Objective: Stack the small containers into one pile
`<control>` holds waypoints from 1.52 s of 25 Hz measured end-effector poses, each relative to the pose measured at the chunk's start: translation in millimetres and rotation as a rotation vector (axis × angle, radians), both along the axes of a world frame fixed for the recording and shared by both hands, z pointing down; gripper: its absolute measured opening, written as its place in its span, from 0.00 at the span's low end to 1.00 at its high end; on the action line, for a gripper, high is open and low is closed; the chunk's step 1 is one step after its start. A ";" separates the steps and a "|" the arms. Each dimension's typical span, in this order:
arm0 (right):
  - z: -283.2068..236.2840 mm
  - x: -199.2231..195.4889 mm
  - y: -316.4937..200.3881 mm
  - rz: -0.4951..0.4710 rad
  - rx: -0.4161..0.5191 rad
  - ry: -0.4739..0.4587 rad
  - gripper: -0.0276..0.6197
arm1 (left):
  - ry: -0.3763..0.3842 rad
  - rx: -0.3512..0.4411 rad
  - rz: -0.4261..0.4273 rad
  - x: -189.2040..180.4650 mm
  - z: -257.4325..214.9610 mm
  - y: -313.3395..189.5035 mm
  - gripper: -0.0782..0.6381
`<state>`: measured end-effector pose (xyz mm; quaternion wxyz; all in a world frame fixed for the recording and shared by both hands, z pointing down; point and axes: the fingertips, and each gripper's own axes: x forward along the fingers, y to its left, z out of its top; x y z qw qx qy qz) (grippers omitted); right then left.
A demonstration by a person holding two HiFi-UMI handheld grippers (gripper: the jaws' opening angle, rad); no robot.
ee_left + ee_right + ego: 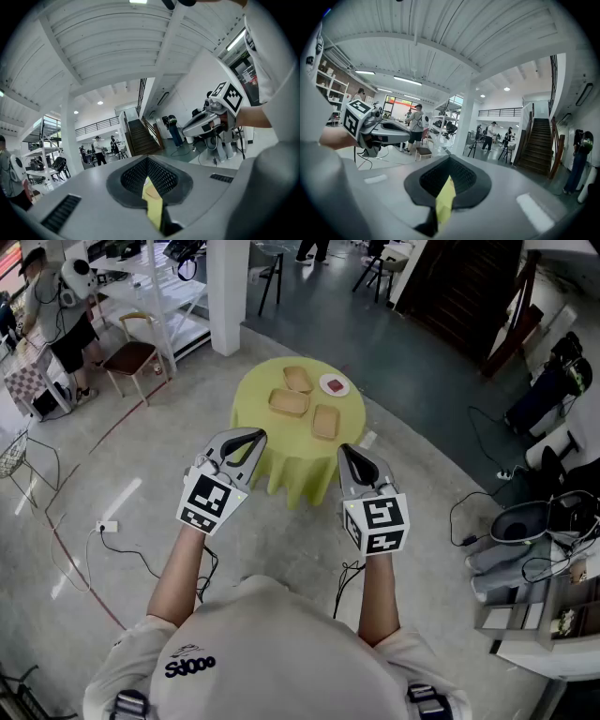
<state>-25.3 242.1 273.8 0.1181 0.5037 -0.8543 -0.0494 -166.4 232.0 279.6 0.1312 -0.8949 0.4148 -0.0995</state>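
Left tool, right tool closed, well short of table near edge.

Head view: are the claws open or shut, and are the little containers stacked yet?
Left claw: shut, empty.
Right claw: shut, empty.
Small containers: three, unstacked, each lying flat on the table.
White plate: on the same table, something red on it.

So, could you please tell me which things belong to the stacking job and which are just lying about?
Job: far container, left container, near container, all on the yellow-clothed table.
Lying about: white plate, chair, floor power strip.
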 end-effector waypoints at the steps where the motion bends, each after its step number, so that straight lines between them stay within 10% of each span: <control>1: 0.0 1.5 0.6 0.003 0.002 0.000 0.06 | 0.001 -0.001 0.000 0.7 0.3 0.9 0.12; 38: 32.5 62.7 -70.6 -0.049 -0.039 -0.083 0.06 | -0.002 -0.077 -0.084 42.0 40.5 -64.6 0.12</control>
